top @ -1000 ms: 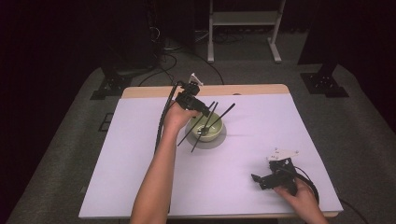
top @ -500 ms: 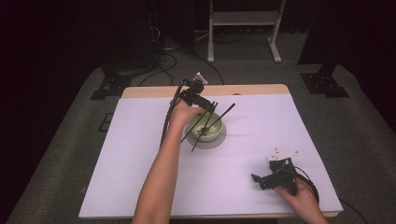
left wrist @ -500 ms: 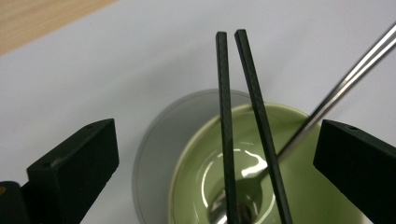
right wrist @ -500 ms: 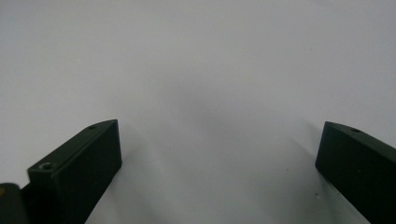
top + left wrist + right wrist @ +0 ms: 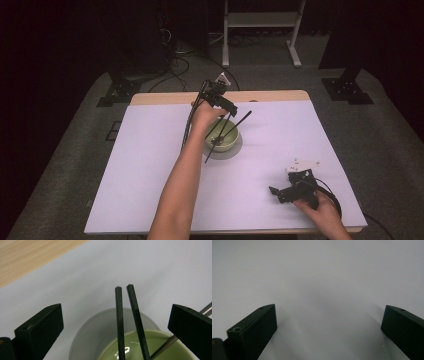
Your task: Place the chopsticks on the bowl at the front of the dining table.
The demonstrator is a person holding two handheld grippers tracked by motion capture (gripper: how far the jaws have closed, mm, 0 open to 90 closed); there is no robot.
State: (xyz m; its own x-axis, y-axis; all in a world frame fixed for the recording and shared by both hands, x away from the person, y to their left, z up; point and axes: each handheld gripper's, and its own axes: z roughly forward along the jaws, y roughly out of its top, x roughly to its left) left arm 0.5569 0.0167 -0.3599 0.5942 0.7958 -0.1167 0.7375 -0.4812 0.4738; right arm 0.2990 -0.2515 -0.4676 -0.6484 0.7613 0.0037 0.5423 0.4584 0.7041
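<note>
Chopsticks [image 5: 220, 135] lie propped in the green bowl [image 5: 223, 136], two black sticks side by side with their tips sticking out past the far rim, as the left gripper view [image 5: 127, 315] shows. A third stick [image 5: 239, 122] leans out over the bowl's right rim. The bowl sits on a grey round saucer [image 5: 235, 151] a little beyond the middle of the white sheet [image 5: 150, 170] that covers the table.

The left gripper [image 5: 223, 104] hangs over the bowl's far edge, just beside the sticks' upper ends. Its jaws have just been opening and now stand wide; the two sticks lie between them, clear of both pads, with nothing pressed or held.

The right gripper [image 5: 287, 191] rests on the sheet near the front right corner, well apart from the bowl. Its jaws are spread wide too, with bare white sheet [image 5: 324, 290] between them.

A strip of bare wood [image 5: 165, 98] runs along the table's far edge, just behind the left gripper; in the left gripper view that wood [image 5: 30, 257] lies close beyond the bowl. Left of the bowl the sheet is open all the way to its edge, and a broad open stretch lies between the bowl and the right gripper. The person's left forearm [image 5: 182, 185] crosses the front middle of the sheet.
</note>
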